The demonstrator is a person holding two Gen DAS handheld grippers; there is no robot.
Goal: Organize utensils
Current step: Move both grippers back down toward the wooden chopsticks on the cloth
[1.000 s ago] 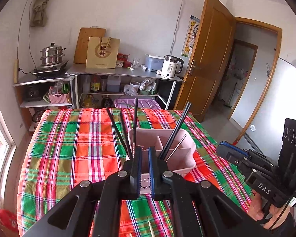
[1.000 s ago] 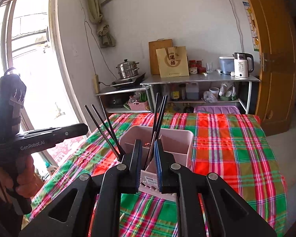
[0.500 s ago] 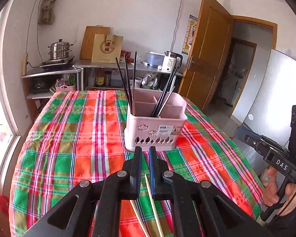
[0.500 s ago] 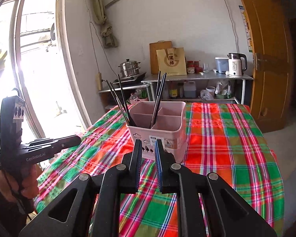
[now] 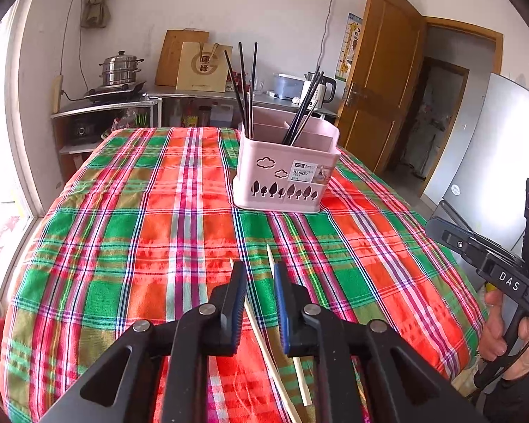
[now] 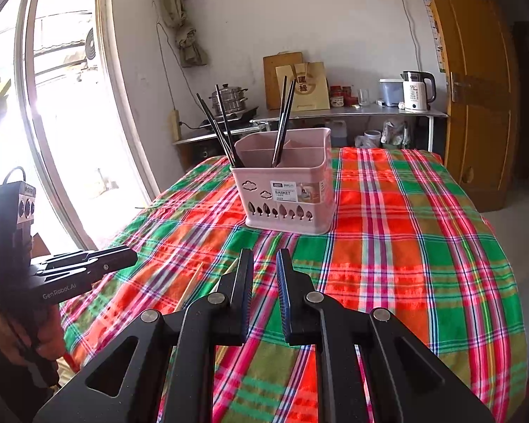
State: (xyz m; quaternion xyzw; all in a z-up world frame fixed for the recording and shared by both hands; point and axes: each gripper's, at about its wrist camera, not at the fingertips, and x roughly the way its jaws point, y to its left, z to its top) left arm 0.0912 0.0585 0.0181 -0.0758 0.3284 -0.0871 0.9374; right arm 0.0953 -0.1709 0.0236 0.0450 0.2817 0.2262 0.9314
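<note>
Left wrist view: left gripper [image 5: 260, 275] has pulled back from the pink basket [image 5: 285, 172] on the checked tablecloth [image 5: 123, 246], jaws just opening, empty, over two pale chopsticks [image 5: 264, 345] nearby; next pickup likely; right gripper [image 6: 264, 264] slightly parted, empty.

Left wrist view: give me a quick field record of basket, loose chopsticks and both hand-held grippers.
basket: pink basket, upright on the plaid tablecloth
in basket: black chopsticks, leaning
loose: two wooden chopsticks flat on the cloth
left hand-held gripper: jaws just opening, over the wooden pair, nothing gripped
right hand-held gripper: slightly open, empty
</note>
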